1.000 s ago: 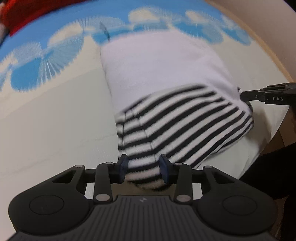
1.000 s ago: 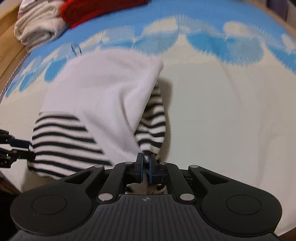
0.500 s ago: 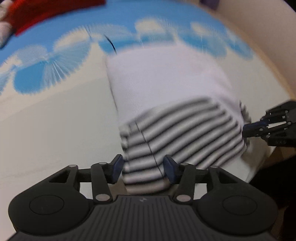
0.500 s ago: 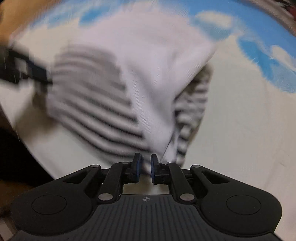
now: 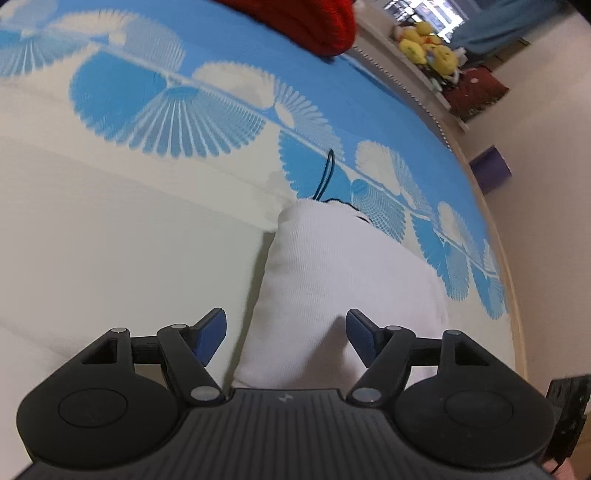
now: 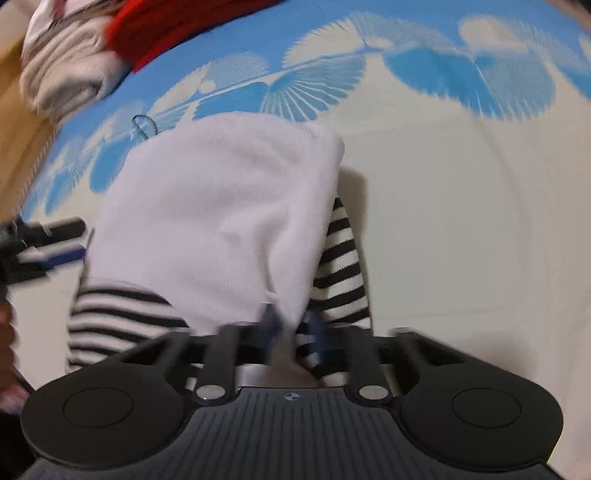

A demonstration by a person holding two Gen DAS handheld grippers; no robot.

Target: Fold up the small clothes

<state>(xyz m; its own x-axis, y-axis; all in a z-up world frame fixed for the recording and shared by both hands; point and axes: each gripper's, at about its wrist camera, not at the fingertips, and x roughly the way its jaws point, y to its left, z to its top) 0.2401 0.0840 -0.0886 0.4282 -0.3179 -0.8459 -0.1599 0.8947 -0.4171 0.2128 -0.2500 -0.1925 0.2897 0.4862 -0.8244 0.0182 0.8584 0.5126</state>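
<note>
One white garment (image 6: 221,206) with two black-striped sleeves lies folded. Left gripper (image 5: 286,334) jaws are opening, fabric between them untouched. Right gripper (image 6: 291,328) pinches its hem, blurred. No writing is readable.

i can't read any text, label, brand or number from here, on either gripper, the clothes or the bedding.

Left wrist view: rides the left gripper (image 5: 286,334), angled steeply down, close over the bed (image 5: 110,258).
Right wrist view: on the right gripper (image 6: 291,328), tilted down too, just as close.
Shared: white garment (image 5: 343,277) (image 6: 221,206), blue-patterned sheet (image 5: 166,110) (image 6: 461,74), red cloth (image 5: 306,22) (image 6: 159,29).
</note>
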